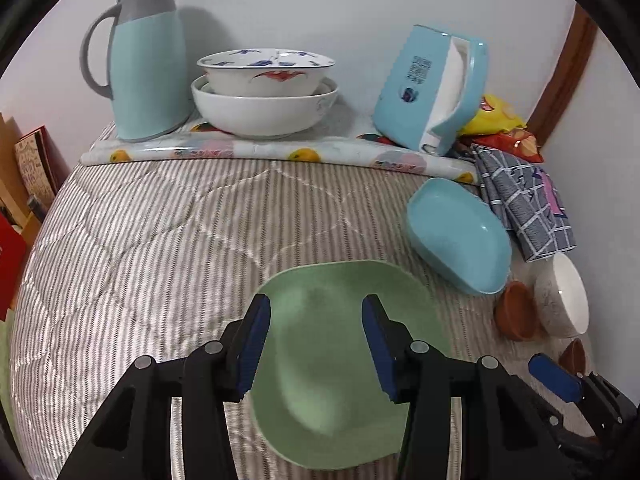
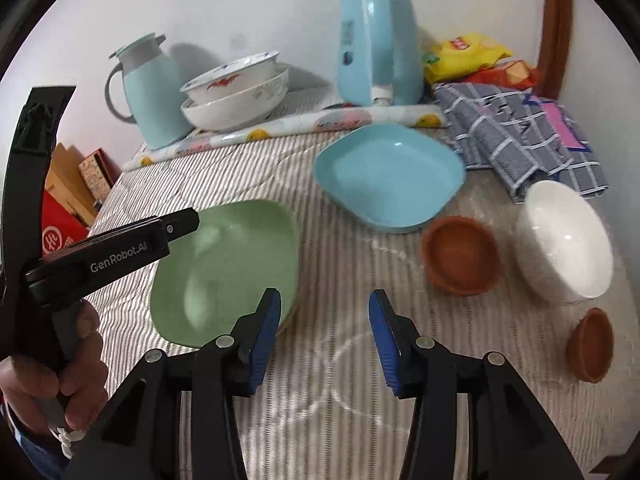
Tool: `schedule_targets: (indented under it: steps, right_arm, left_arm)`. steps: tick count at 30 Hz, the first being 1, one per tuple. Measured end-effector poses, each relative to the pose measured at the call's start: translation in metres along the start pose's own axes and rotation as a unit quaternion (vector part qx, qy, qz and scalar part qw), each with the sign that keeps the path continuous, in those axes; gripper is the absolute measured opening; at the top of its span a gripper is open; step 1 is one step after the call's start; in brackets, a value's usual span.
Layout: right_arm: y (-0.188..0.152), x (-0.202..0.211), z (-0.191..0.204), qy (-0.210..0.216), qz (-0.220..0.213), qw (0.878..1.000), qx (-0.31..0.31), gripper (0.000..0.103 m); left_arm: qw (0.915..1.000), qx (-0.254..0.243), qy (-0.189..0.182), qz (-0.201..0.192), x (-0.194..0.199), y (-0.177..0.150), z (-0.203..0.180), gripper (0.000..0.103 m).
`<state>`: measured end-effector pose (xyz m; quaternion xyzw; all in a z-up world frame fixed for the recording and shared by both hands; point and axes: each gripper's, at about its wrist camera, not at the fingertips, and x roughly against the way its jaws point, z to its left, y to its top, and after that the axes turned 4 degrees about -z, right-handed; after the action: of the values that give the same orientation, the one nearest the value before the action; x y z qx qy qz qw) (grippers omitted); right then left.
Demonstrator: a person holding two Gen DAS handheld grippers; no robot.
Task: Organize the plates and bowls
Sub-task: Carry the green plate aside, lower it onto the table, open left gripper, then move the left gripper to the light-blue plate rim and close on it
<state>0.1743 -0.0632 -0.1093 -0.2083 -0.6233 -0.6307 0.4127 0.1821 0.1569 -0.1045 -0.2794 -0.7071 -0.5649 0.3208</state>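
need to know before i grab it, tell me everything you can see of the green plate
The green plate is a pale green, matte, plastic-looking dish, squarish with rounded corners and a shallow raised rim. It is empty and lies flat, right side up, on the striped quilt, apart from the blue plate. The left gripper hangs open above it; whether it touches the plate I cannot tell.

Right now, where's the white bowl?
In the right wrist view the white bowl sits far right on the striped cloth, just right of a brown dish, below the checked towel.

White wall (image 1: 320,8) behind; brown wood trim (image 1: 568,68) at right; striped quilt (image 1: 160,240) surface.
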Motion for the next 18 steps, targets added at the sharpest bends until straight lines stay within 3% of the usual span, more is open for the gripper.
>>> schedule_targets:
  steps: [12, 18]
  right_arm:
    - [0.016, 0.023, -0.054, -0.054, -0.032, 0.998, -0.013, 0.047]
    - [0.028, 0.019, -0.069, -0.054, -0.028, 0.998, -0.019, 0.047]
  left_arm:
    - [0.9997, -0.005, -0.015, -0.02, 0.007, 0.016, -0.034, 0.045]
    - [0.9996, -0.006, -0.017, -0.022, -0.001, 0.02, -0.044, 0.045]
